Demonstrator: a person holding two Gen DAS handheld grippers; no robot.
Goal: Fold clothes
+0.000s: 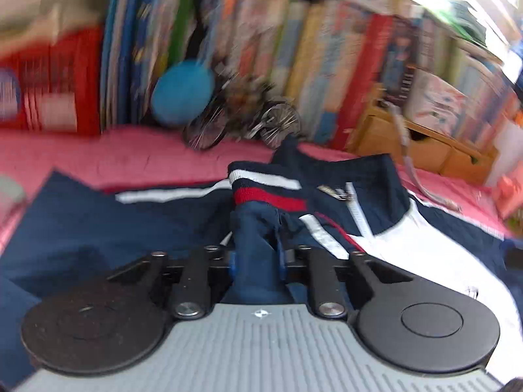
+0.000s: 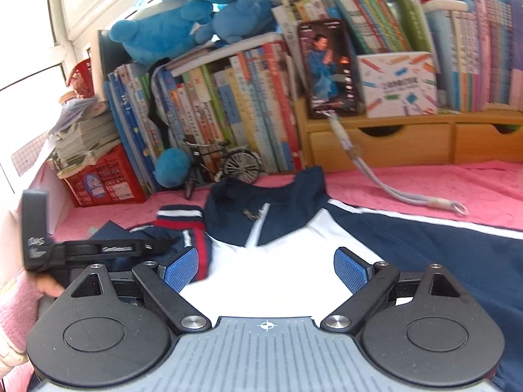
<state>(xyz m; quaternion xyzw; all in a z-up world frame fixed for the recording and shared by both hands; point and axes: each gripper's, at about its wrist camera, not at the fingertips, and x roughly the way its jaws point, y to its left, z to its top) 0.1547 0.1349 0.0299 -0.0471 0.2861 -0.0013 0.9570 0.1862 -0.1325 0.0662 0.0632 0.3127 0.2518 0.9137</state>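
Folding barely started: jacket lies spread on the pink bed, one sleeve pinched in the left gripper fingers, over the chest. Right gripper wide, empty. Other sleeve, body folds remain.

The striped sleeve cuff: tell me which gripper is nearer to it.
Left. The left gripper has its jaws shut on the sleeve just behind the striped cuff. The right gripper hangs open over the jacket's white chest panel, with the cuff off to its left.
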